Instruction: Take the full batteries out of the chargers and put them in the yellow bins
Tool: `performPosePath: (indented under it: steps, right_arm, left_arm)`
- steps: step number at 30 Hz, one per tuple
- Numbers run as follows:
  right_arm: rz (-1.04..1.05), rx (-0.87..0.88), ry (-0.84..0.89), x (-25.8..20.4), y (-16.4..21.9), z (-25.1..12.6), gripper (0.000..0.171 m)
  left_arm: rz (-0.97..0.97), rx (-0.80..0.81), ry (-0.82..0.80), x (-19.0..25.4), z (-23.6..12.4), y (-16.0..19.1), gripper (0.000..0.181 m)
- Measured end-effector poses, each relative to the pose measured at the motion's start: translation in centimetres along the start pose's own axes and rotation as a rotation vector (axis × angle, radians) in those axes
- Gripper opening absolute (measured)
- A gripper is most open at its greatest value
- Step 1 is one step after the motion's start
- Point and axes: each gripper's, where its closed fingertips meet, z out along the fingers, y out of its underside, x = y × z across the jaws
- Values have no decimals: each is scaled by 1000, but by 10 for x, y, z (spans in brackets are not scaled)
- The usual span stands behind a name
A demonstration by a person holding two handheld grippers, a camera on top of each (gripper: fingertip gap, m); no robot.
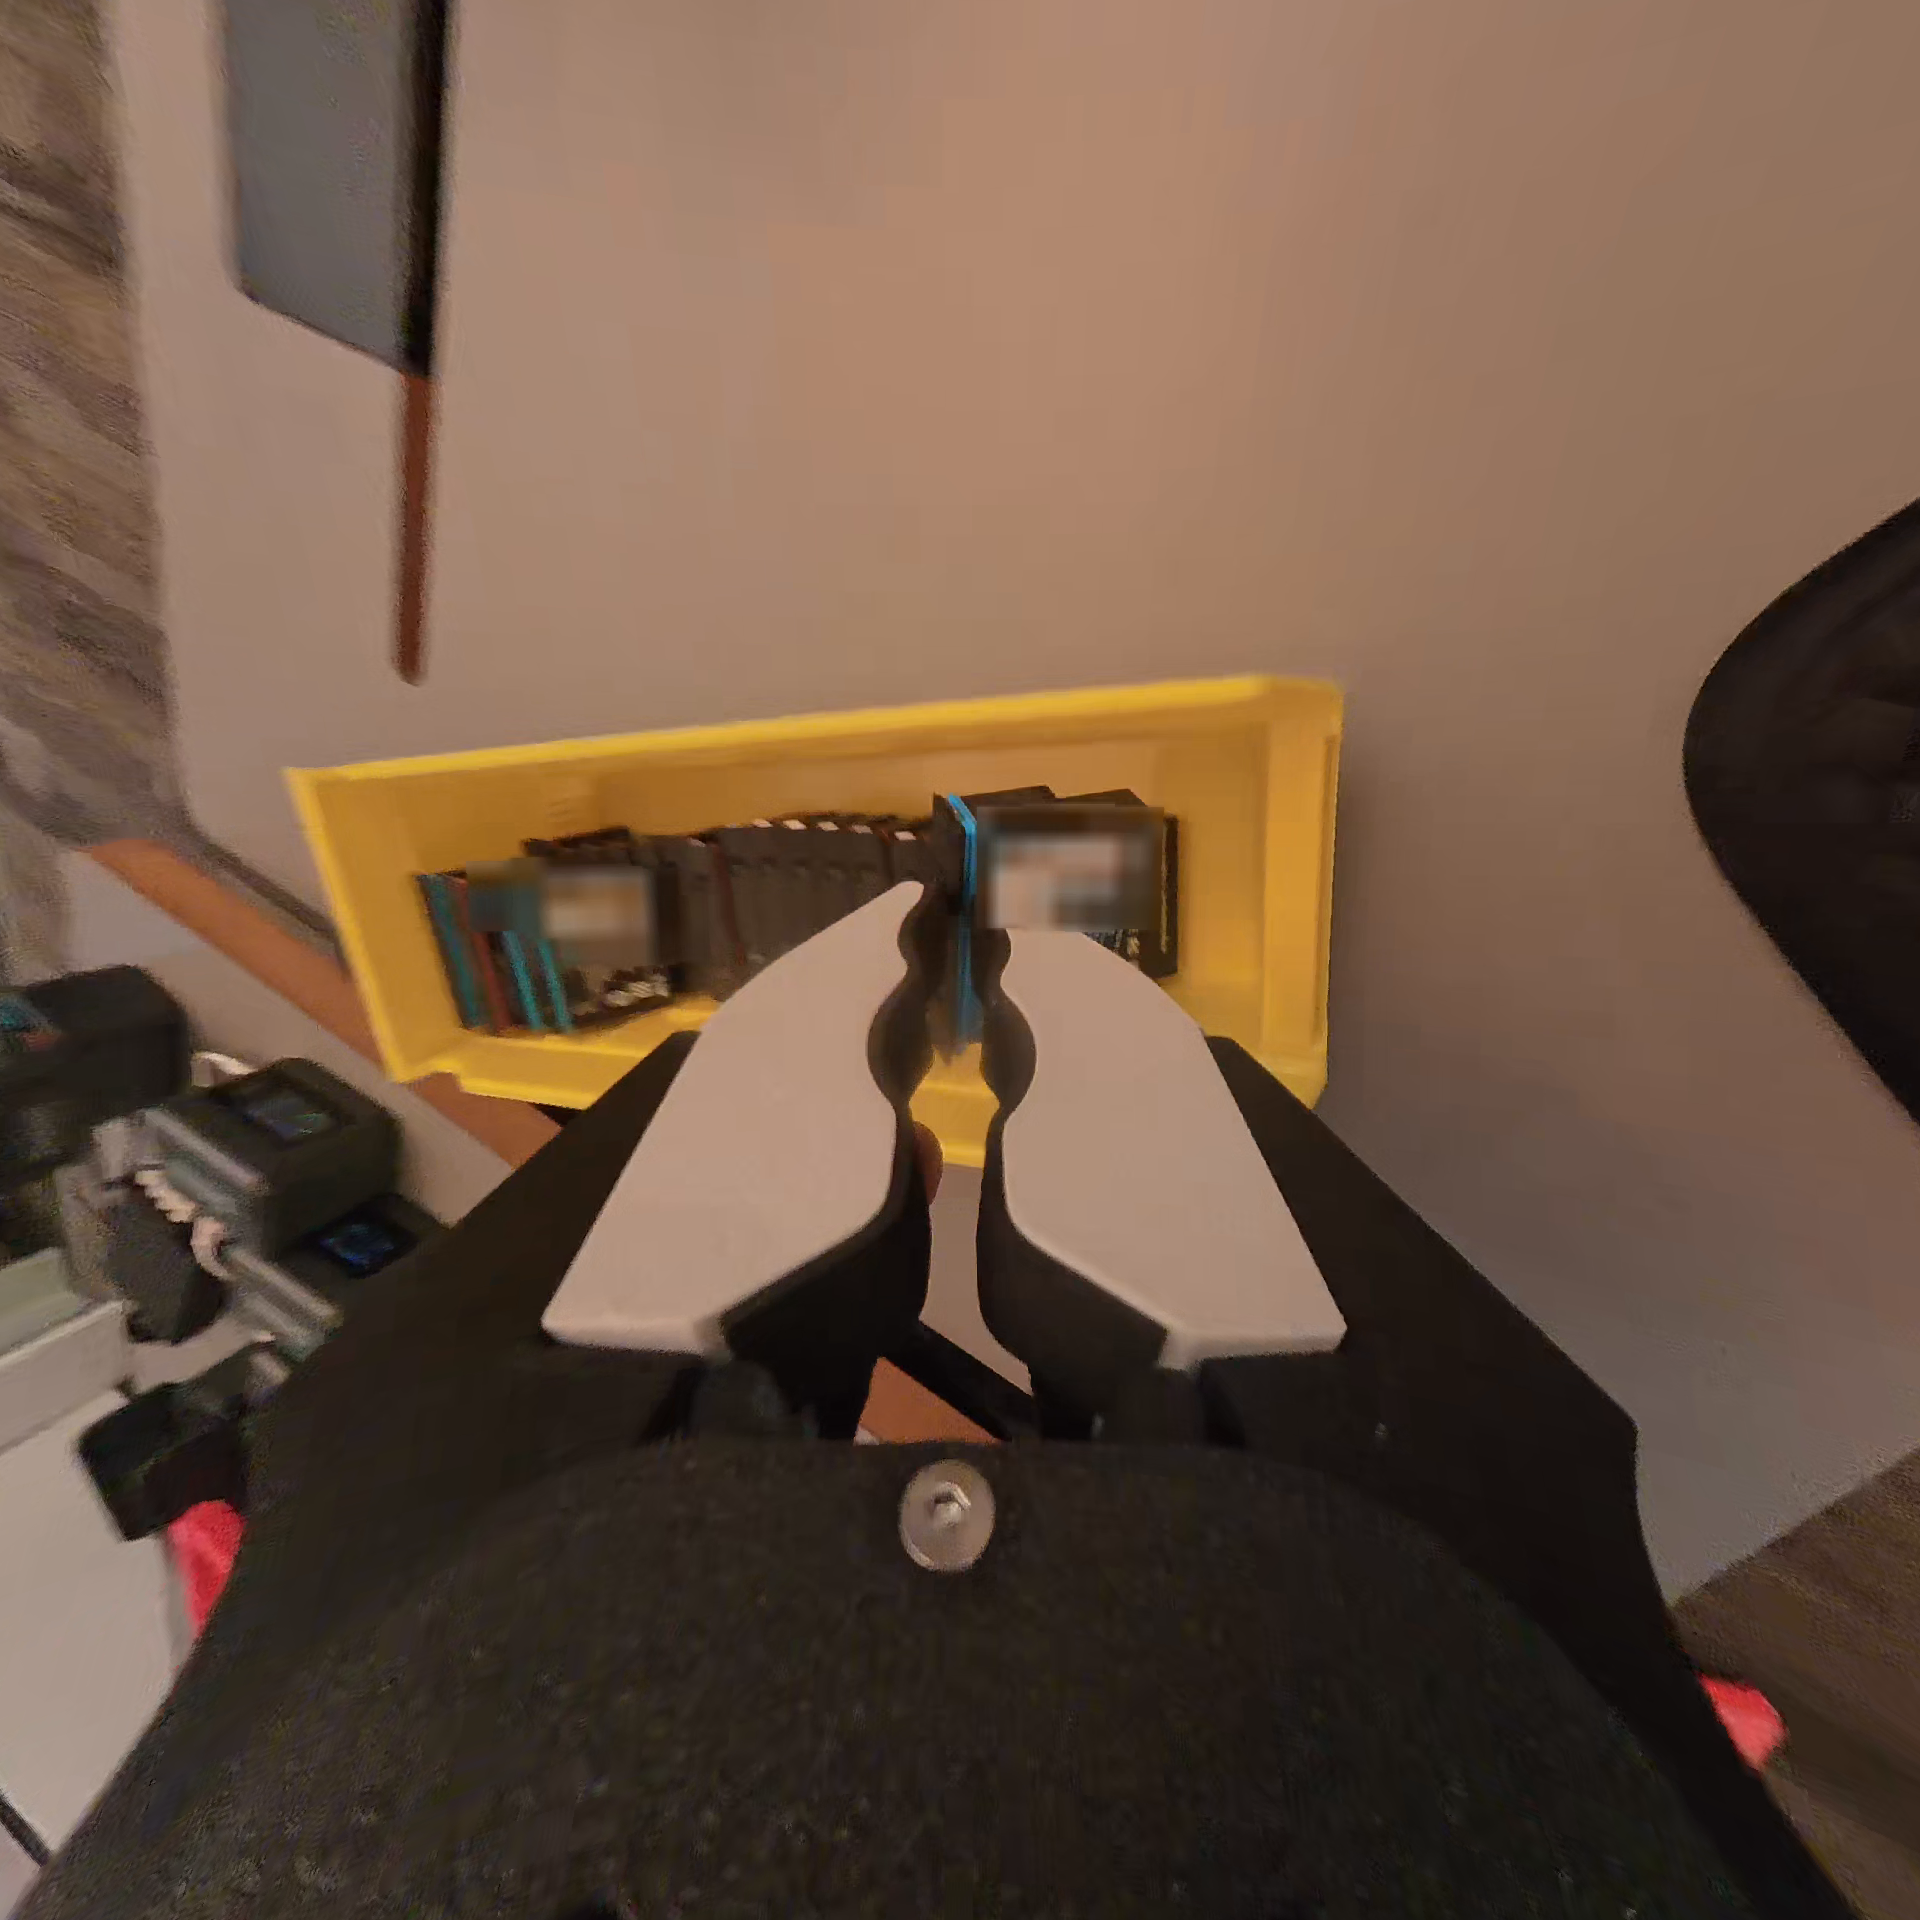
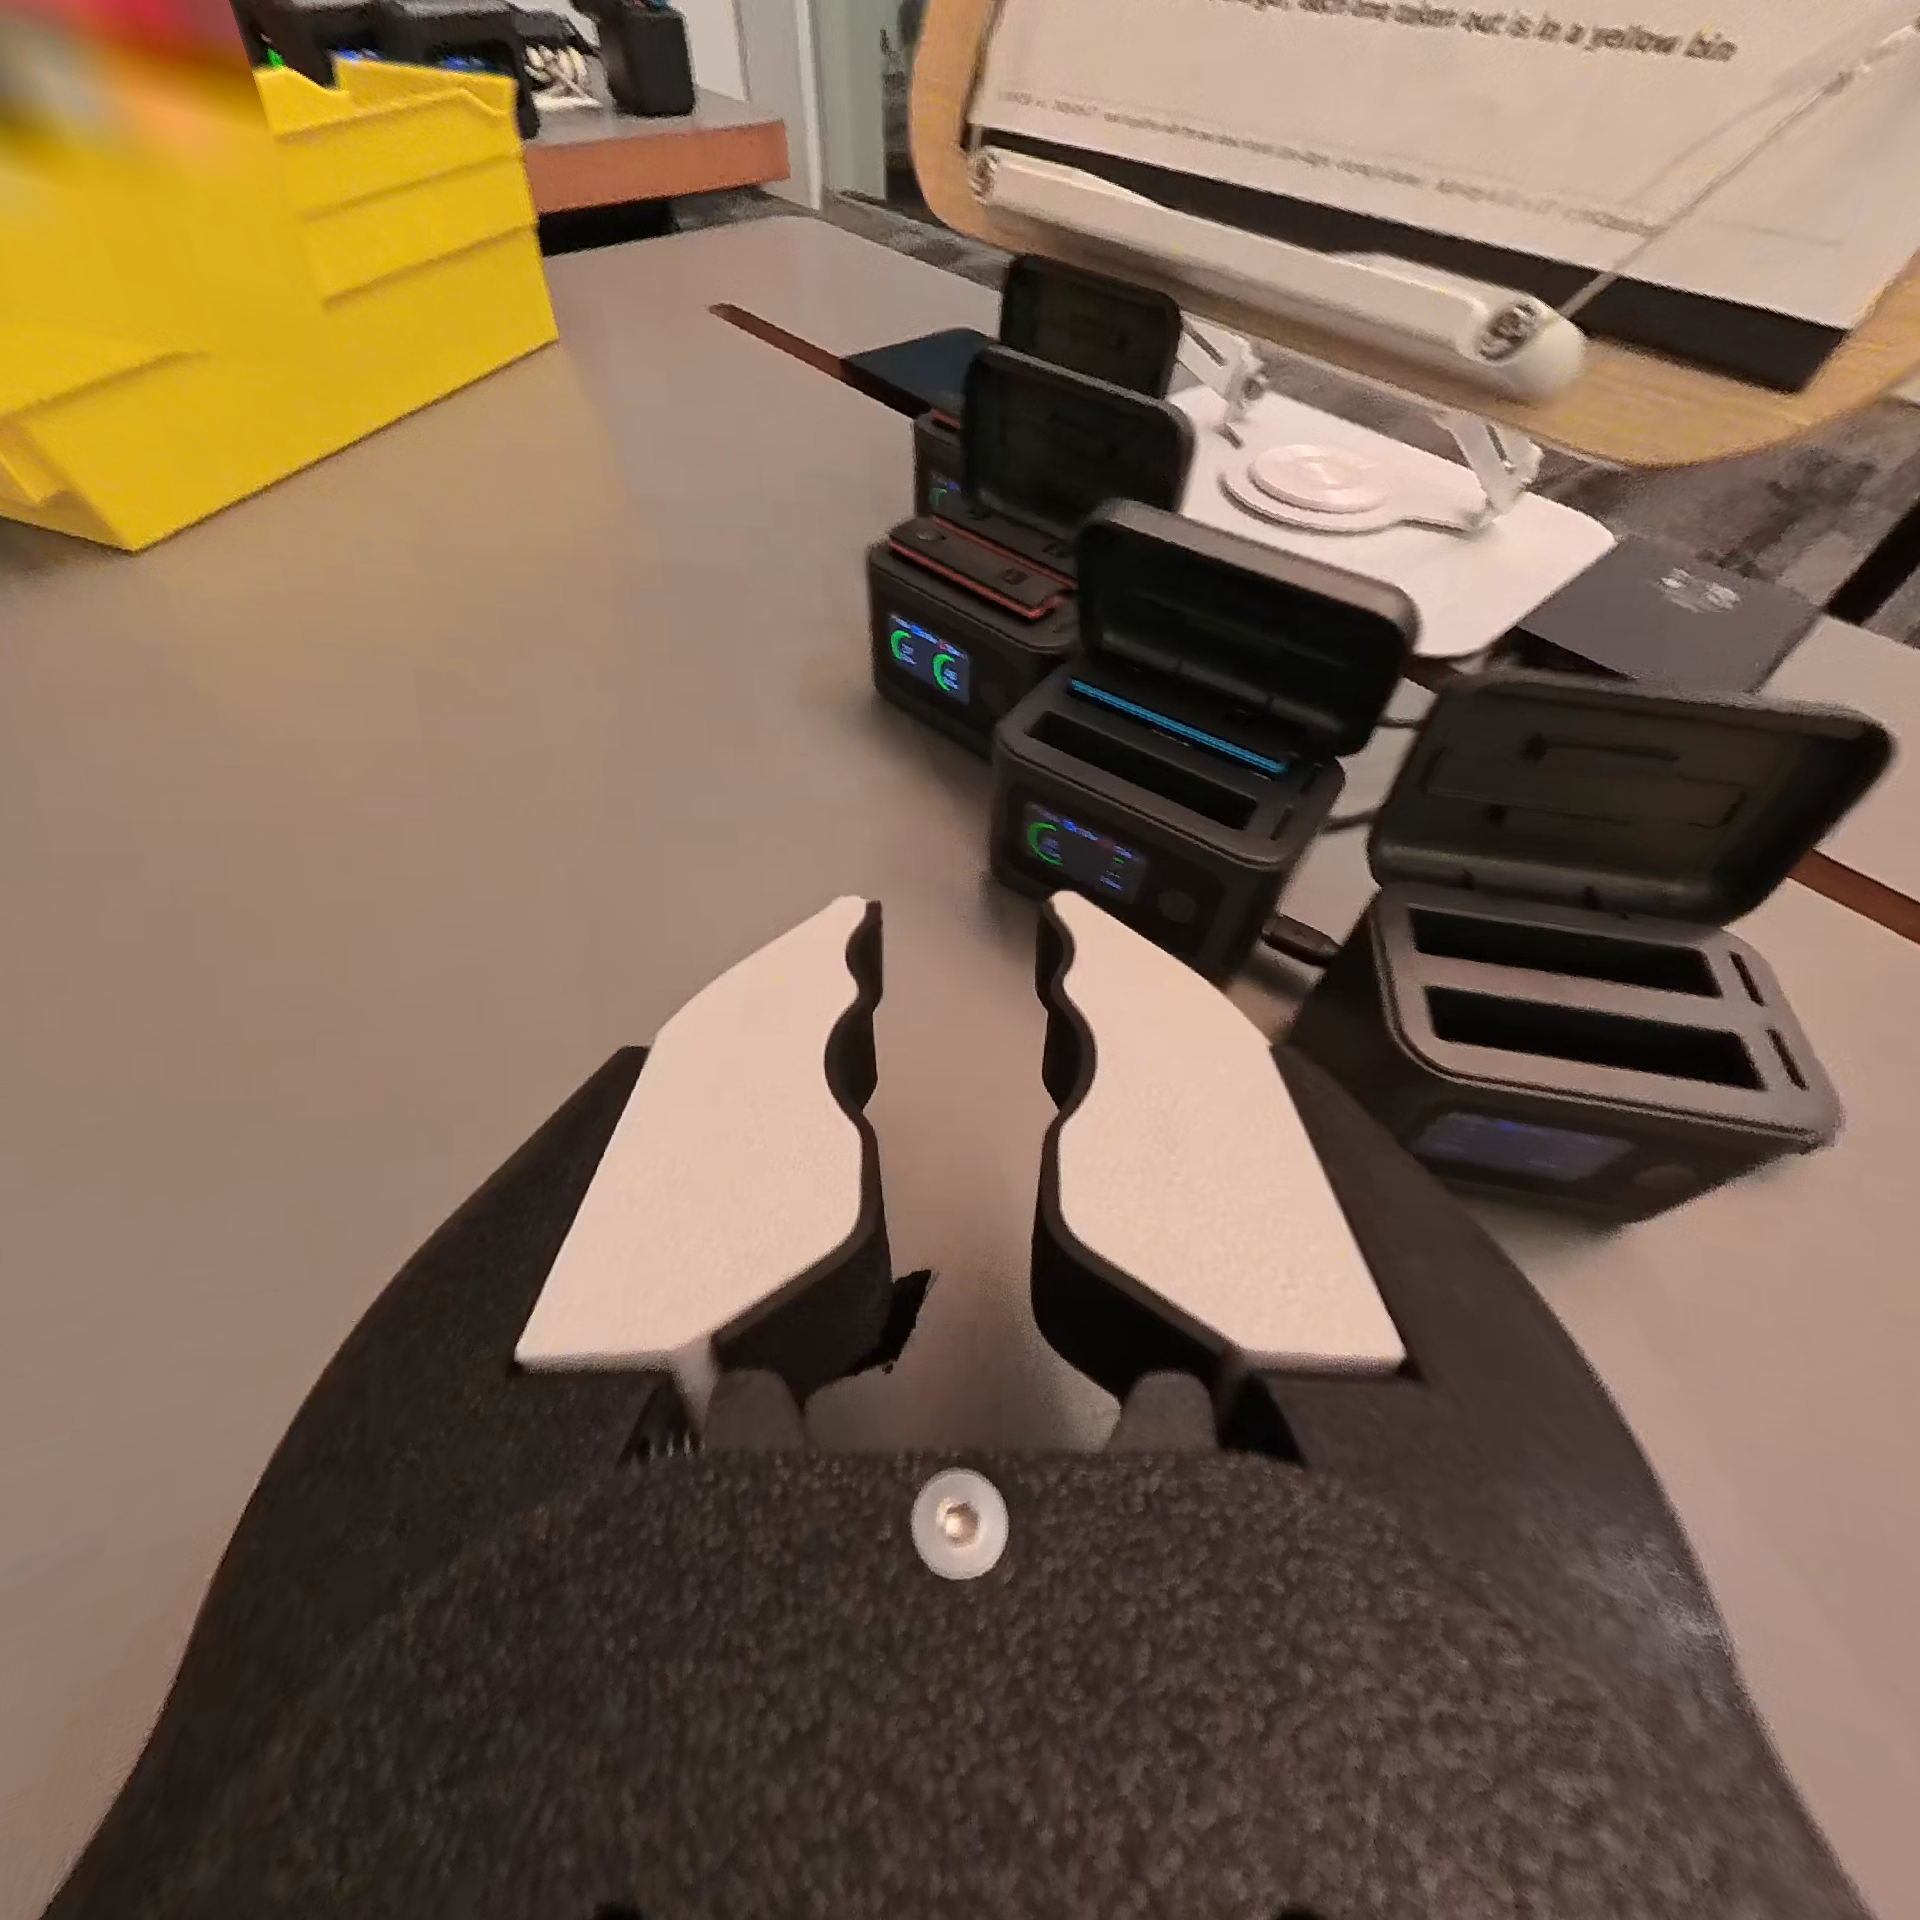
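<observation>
One battery (image 1: 961, 914), blue-edged, is clamped in the left gripper (image 1: 956, 925) above the yellow bin (image 1: 727, 748); lower it into the free gap before releasing. Right gripper (image 2: 961, 925) spread, empty, facing the chargers (image 2: 1164, 790).

Table: we see a wide grey-beige tabletop (image 2: 436, 790) filling most of the right wrist view, matte and evenly lit.
Table trim: we notice a thin reddish-brown strip (image 1: 412, 520) across the surface, upper left of the left wrist view.
Chair: we see a dark curved chair back (image 1: 1808, 831) at the right edge of the left wrist view.
Floor: we make out grey-brown flooring (image 1: 1808, 1621) at the lower right there.
Second table: we see a wood-edged surface (image 2: 655, 145) at the upper left of the right wrist view.
Light: we find it warm, soft, indoor.
</observation>
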Motion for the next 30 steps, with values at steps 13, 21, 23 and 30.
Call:
performPosePath:
  steps: [13,21,23,30]
  right_arm:
    - [23,83,-288,-147,-82,-12,43]
    - [61,43,-183,-119,-71,-14,15]
    - [41,26,-188,-111,-65,-15,10]
    - [-134,38,-411,-122,-48,-28,10]
  left_arm:
    - [261,601,25,88,-29,-241,5]
    - [277,709,68,118,-1,-320,5]
    - [265,731,102,122,2,-321,6]
    - [133,797,316,133,8,-307,24]
